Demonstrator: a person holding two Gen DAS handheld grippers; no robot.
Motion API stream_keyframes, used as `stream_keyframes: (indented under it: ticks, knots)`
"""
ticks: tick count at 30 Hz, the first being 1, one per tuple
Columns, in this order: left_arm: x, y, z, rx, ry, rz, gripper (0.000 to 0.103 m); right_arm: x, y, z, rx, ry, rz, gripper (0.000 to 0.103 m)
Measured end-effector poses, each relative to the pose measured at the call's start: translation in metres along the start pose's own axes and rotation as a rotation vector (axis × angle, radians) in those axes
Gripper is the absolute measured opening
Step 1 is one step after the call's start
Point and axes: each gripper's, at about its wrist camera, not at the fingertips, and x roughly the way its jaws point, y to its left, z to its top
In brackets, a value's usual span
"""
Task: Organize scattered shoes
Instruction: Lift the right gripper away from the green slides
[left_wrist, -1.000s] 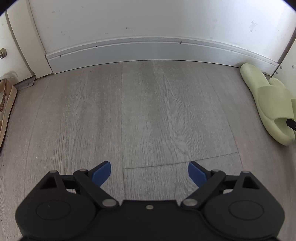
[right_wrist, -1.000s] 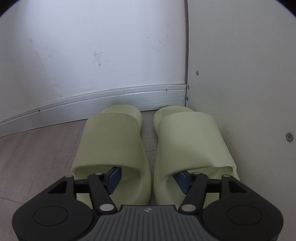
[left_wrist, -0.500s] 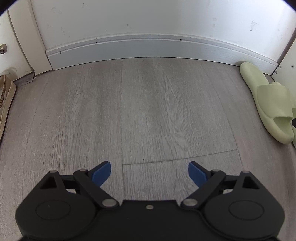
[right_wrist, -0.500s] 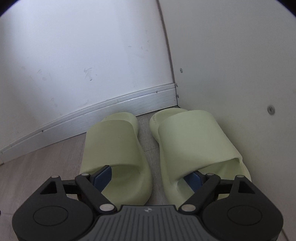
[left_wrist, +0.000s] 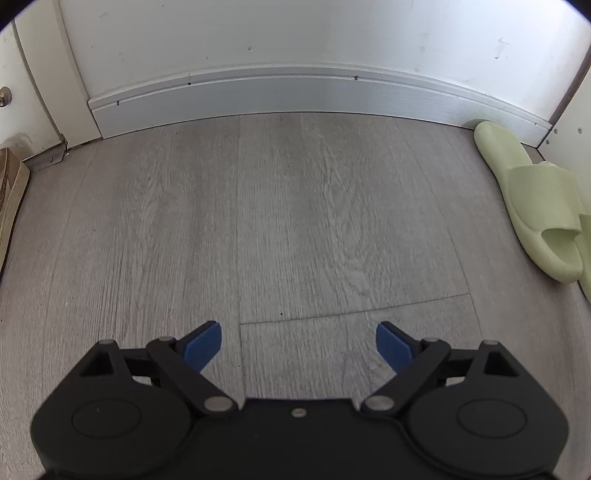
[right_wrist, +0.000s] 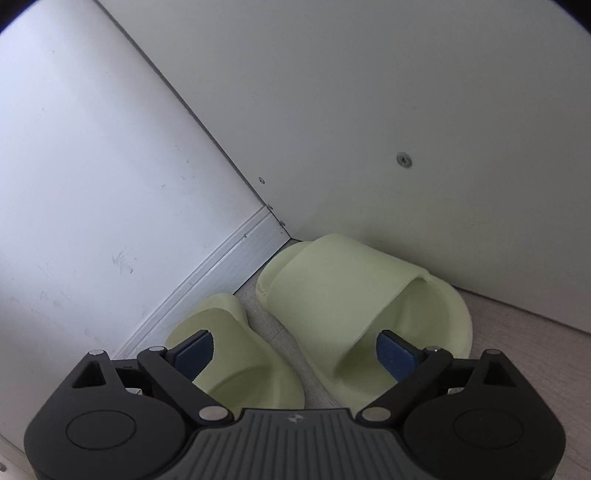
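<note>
Two pale green slippers stand side by side in a corner, toes toward the baseboard. In the right wrist view the left slipper (right_wrist: 236, 354) and the right slipper (right_wrist: 354, 295) lie just ahead of my right gripper (right_wrist: 295, 343). Its jaws are opening; one blue pad hovers over each slipper and neither presses on anything. This view is tilted. In the left wrist view one green slipper (left_wrist: 532, 199) is at the far right, with the edge of its mate (left_wrist: 585, 251) beside it. My left gripper (left_wrist: 298, 332) is open over bare floor.
A tan shoe (left_wrist: 11, 195) pokes in at the left edge. A white wall with a baseboard (left_wrist: 295, 92) runs across the back. A white cabinet panel (right_wrist: 406, 129) flanks the slippers on the right. Grey wood floor (left_wrist: 295, 221) lies between.
My right gripper has rolled, drawn back a little from the slippers and spread its jaws wider. Its dark tip no longer shows at the slipper in the left wrist view. The left gripper stayed put.
</note>
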Motion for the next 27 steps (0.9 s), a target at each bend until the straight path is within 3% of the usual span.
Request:
stream_keyframes:
  ticks: [6,9,17,21,24,27]
  knots:
    - [-0.003,-0.001,-0.001,0.006,-0.004,-0.01,0.091,-0.034,0.002,-0.002,-0.085,-0.04,-0.126,0.095]
    - [-0.004,0.0,-0.002,0.007,-0.006,-0.013,0.091,-0.031,-0.011,-0.004,-0.079,-0.014,-0.151,0.095]
    - [-0.004,0.002,-0.003,-0.011,0.003,-0.01,0.091,-0.005,-0.024,-0.001,-0.053,-0.003,-0.149,0.096]
    - [-0.003,0.0,-0.003,-0.004,0.005,-0.011,0.091,0.008,-0.014,0.004,-0.041,-0.04,-0.138,0.096]
    - [-0.004,-0.001,-0.004,0.007,0.002,-0.01,0.091,0.024,-0.01,0.008,0.009,-0.022,-0.082,0.096]
    - [-0.005,-0.002,-0.005,0.016,-0.005,-0.006,0.091,0.035,0.003,0.008,-0.018,-0.01,-0.097,0.096]
